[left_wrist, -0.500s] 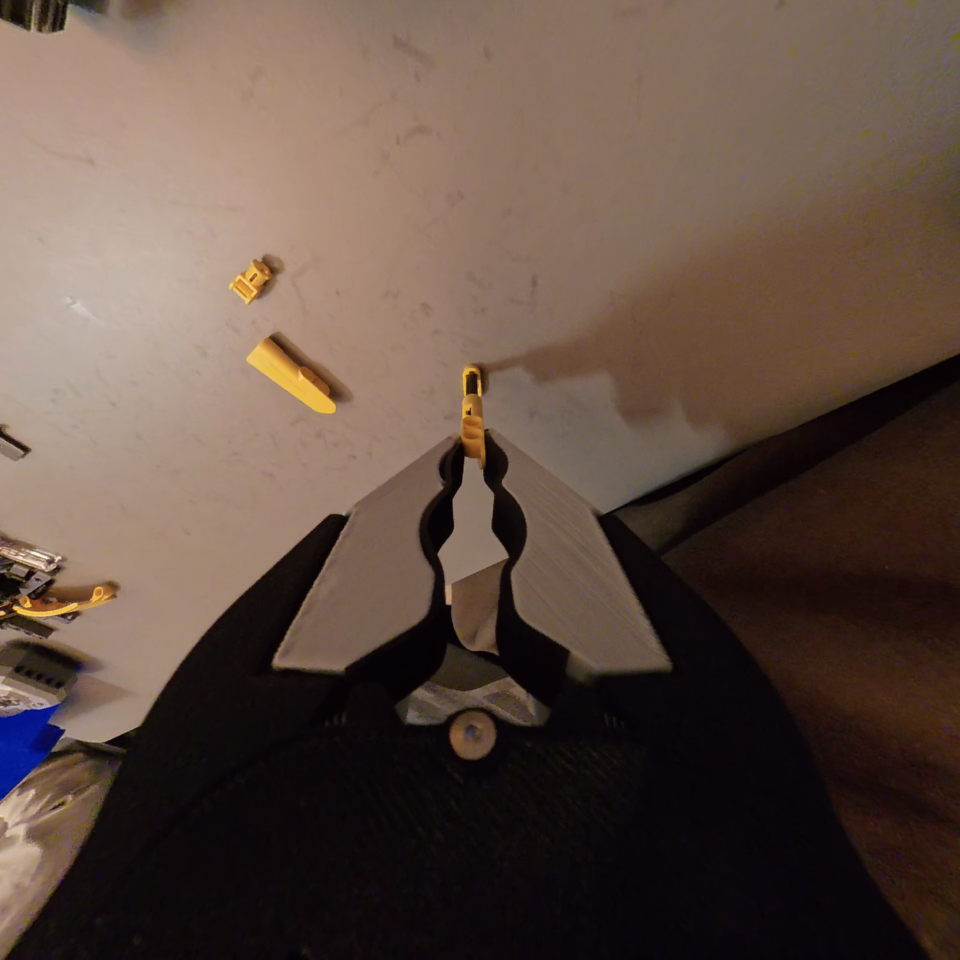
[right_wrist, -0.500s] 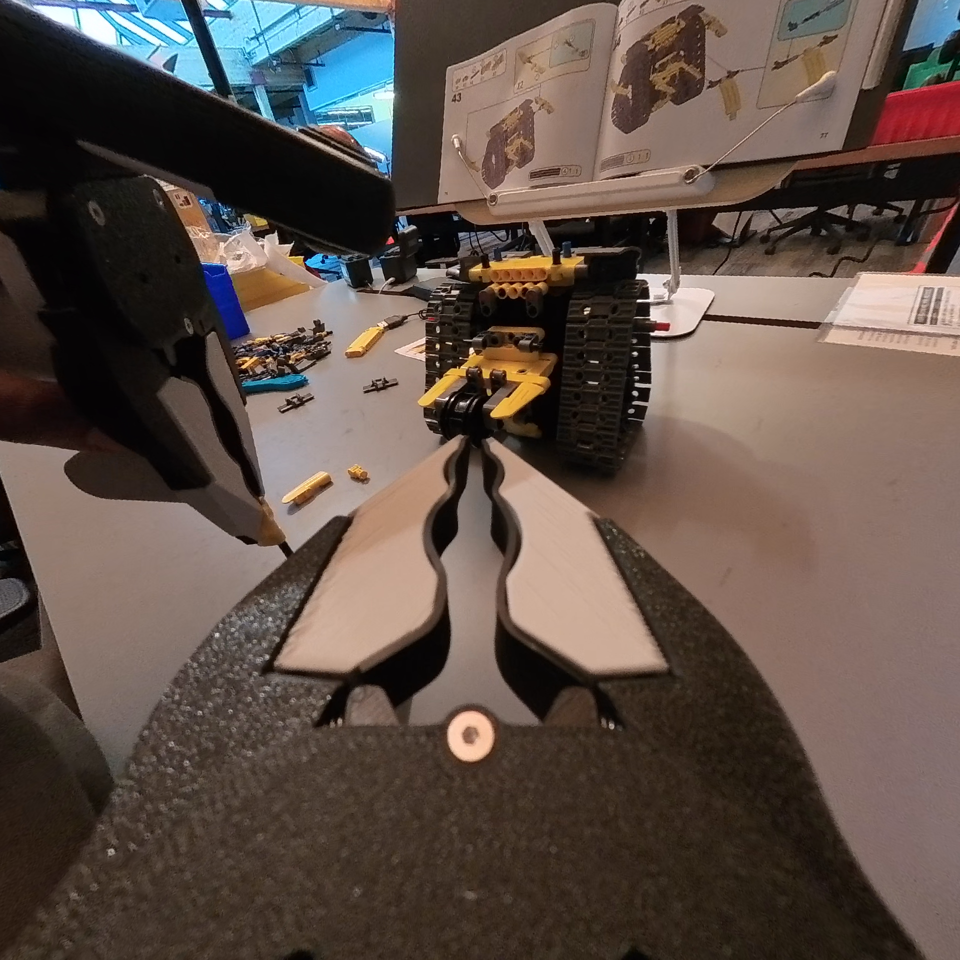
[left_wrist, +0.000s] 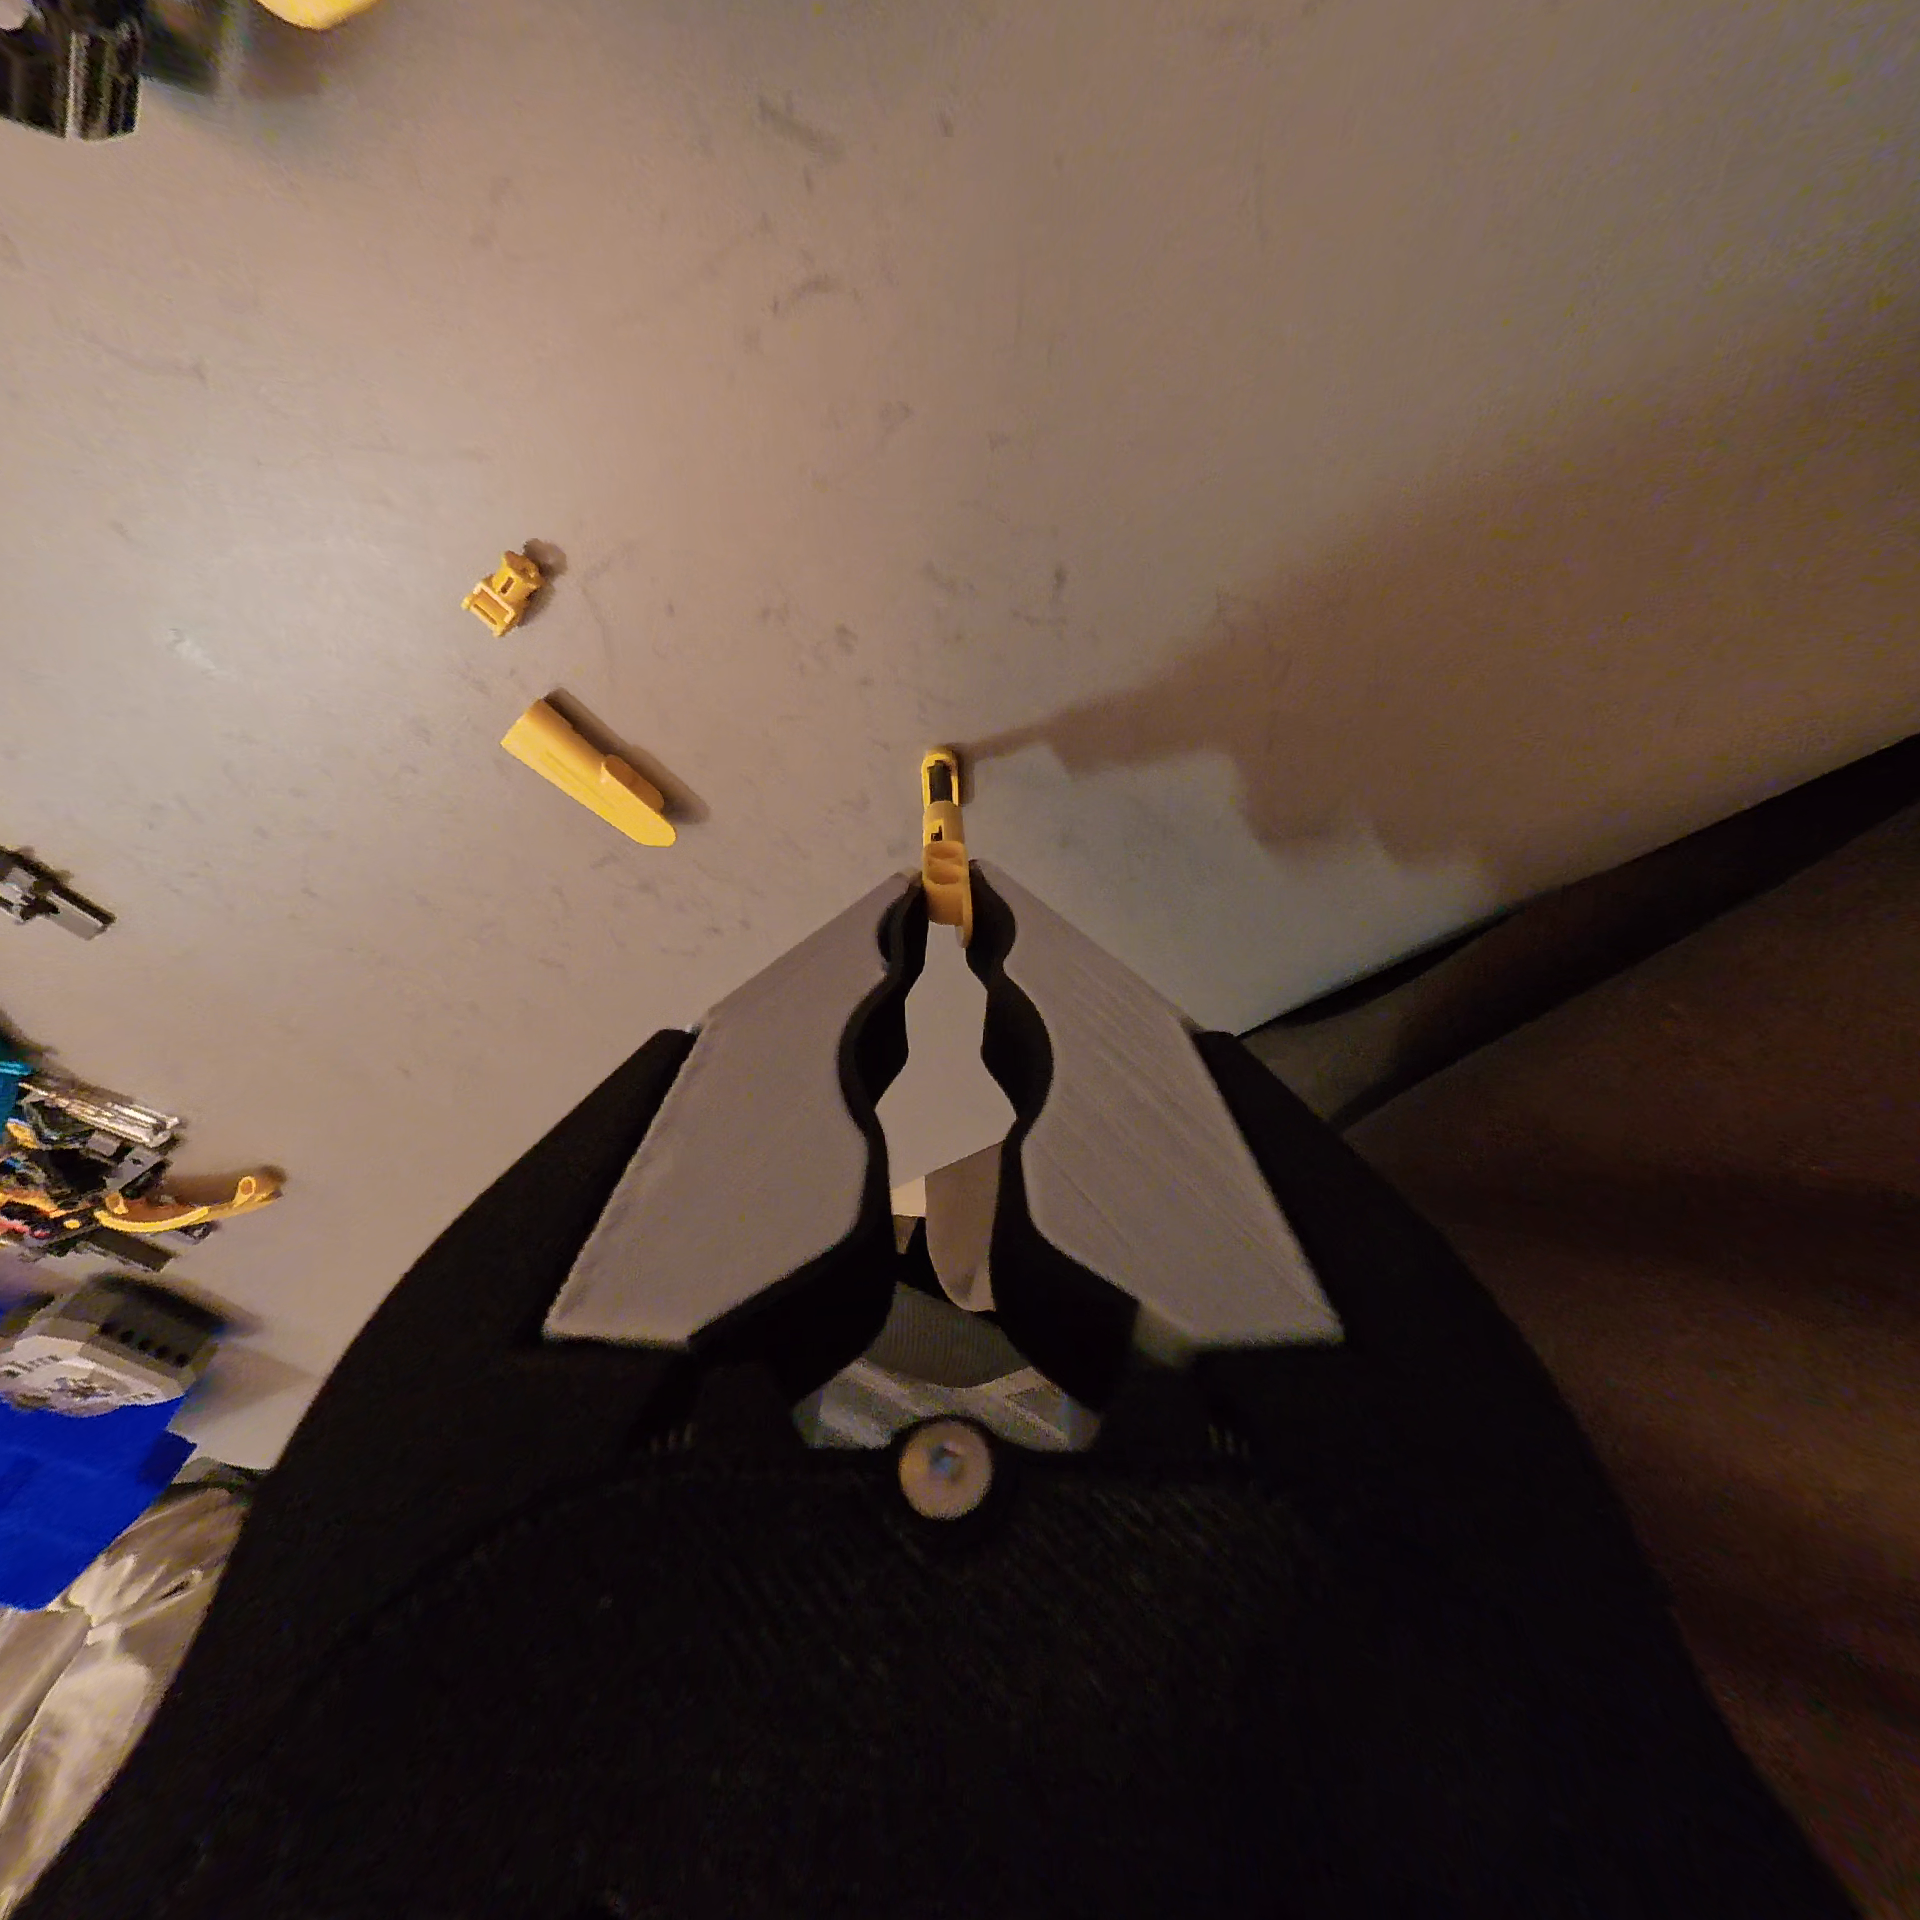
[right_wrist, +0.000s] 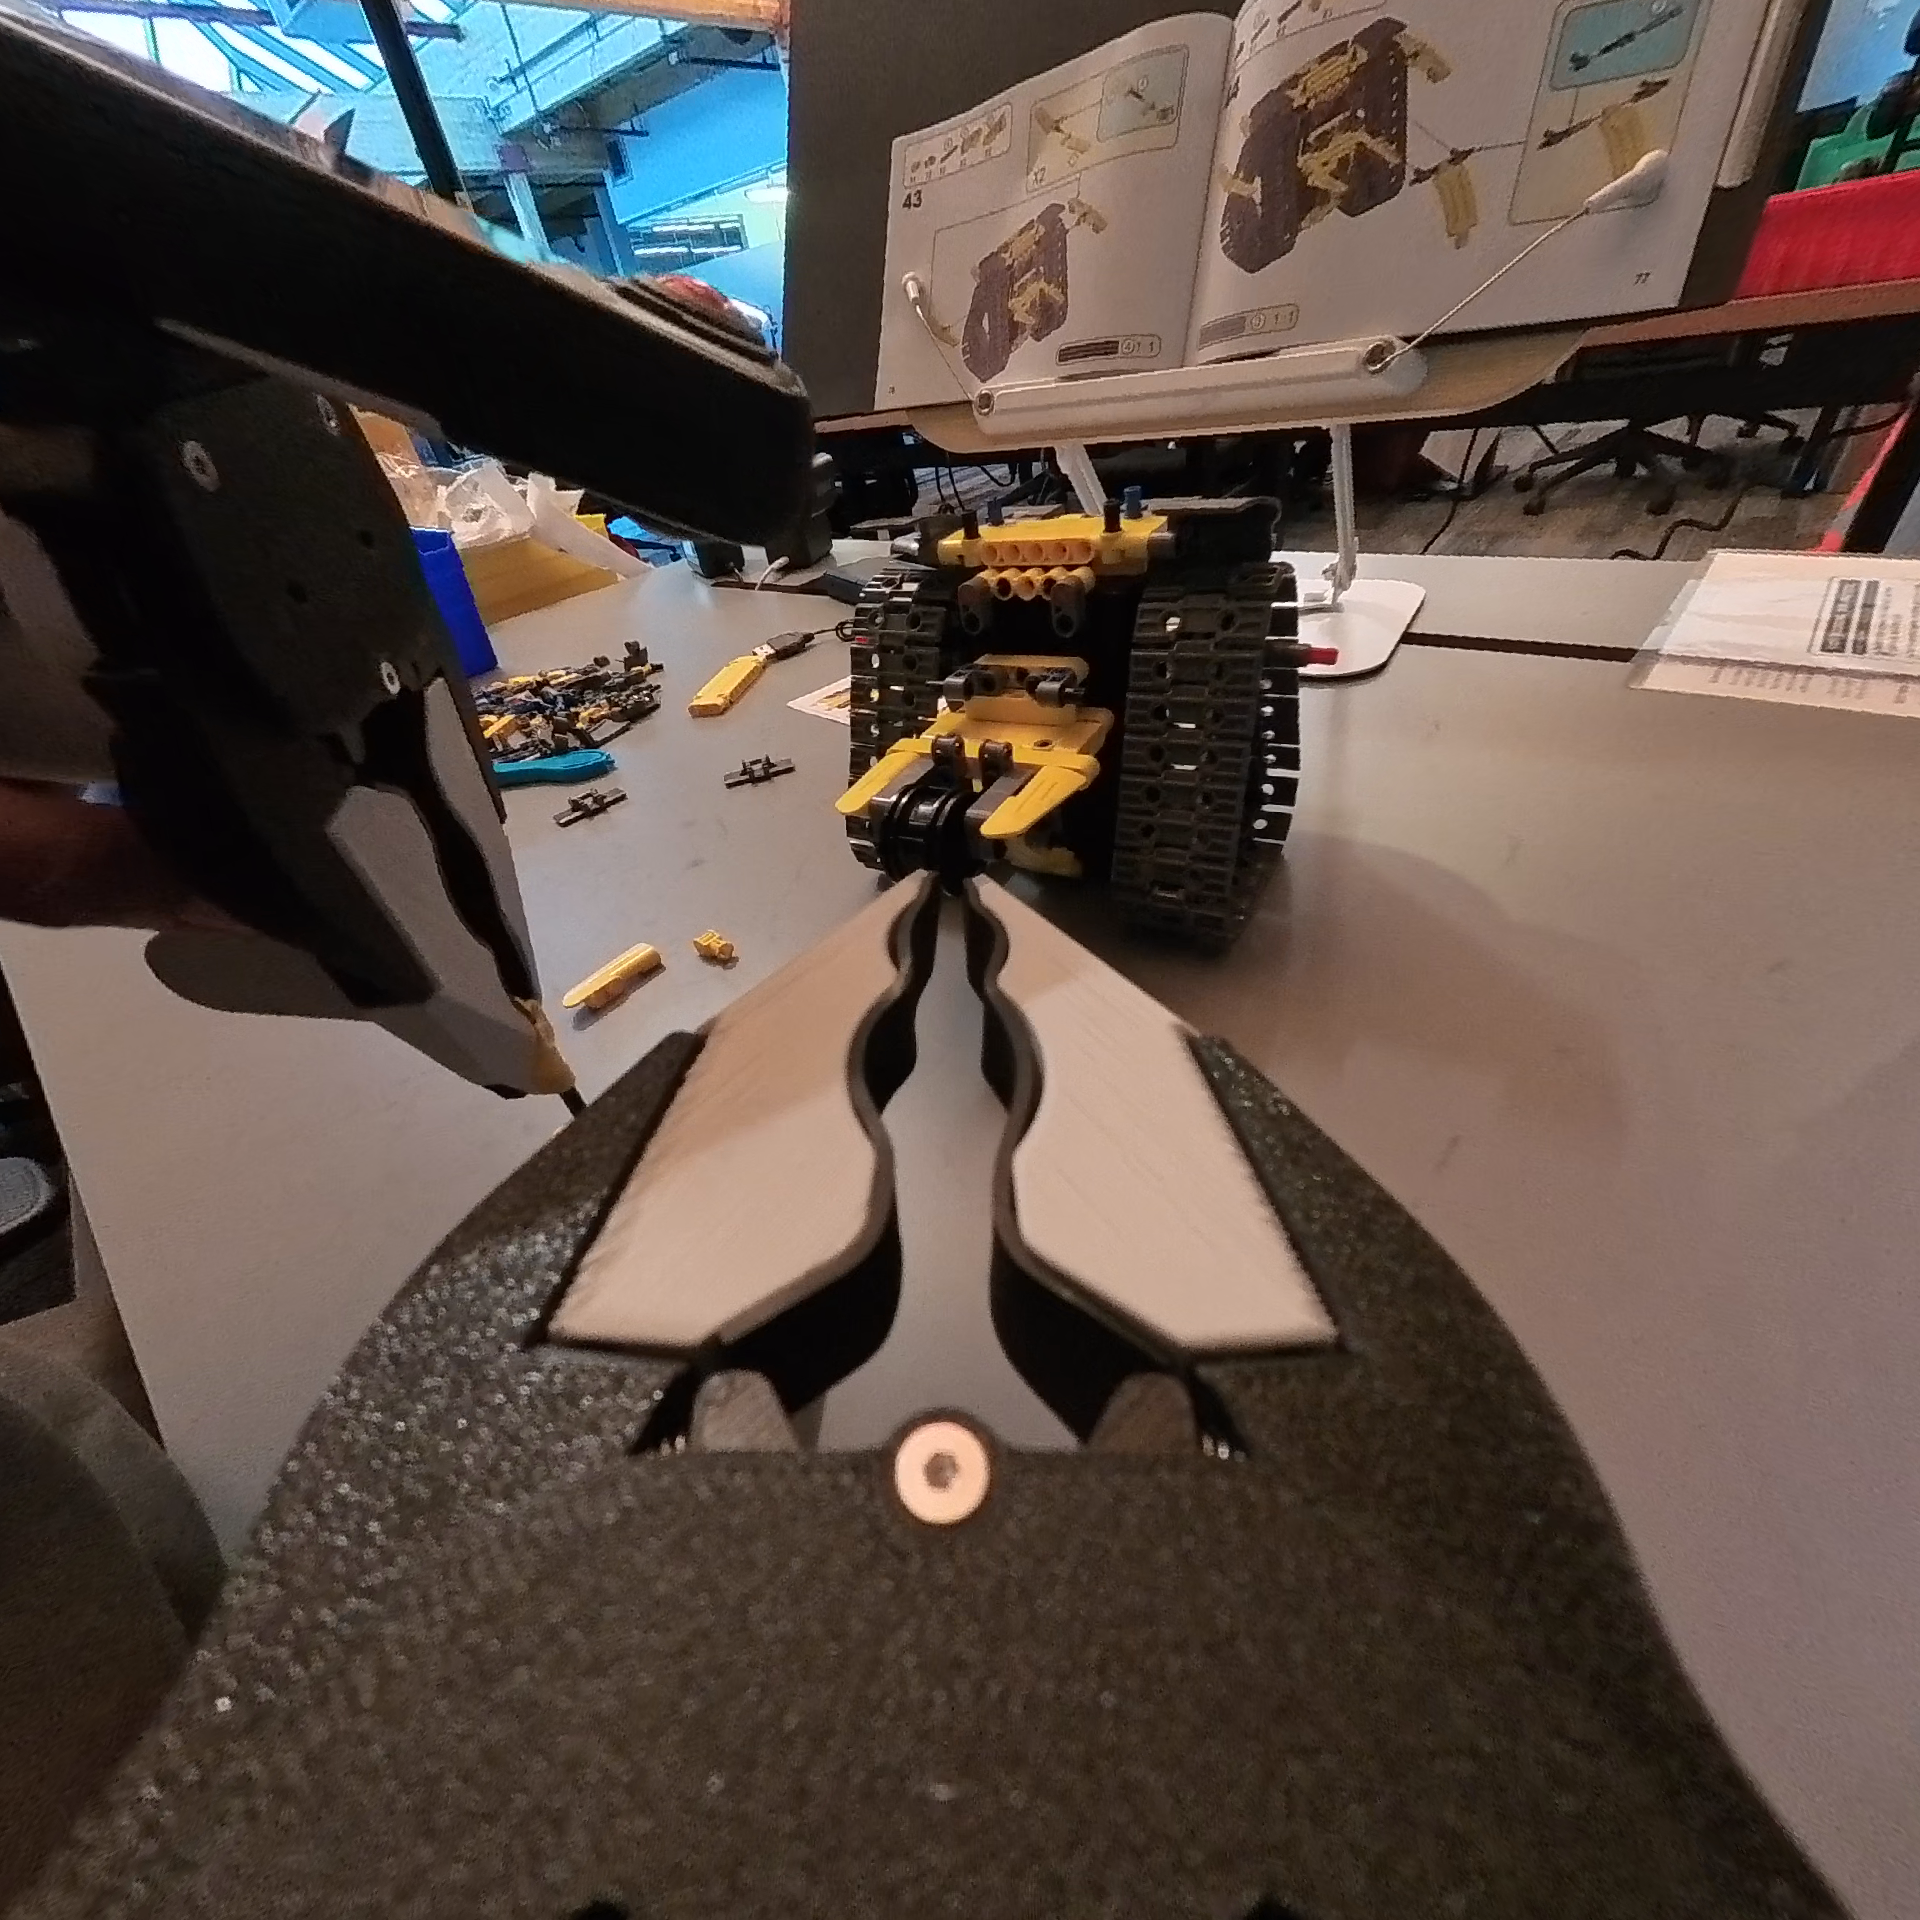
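L gripper (left_wrist: 943, 883) is pinched tight on a small yellow connector piece (left_wrist: 941, 831), tip pointing down at the grey table (left_wrist: 1143, 364) near its front edge. Just beside it lie a yellow wedge piece (left_wrist: 587, 771) and a tiny yellow clip (left_wrist: 502, 592). R gripper (right_wrist: 948, 883) has its fingertips nearly together, narrow gap btwn them, right at the black front hub of the tracked toy vehicle (right_wrist: 1070, 727); can't tell if it grips the hub. Open instruction booklet (right_wrist: 1288, 177) stands on a holder behind, toward the far edge.
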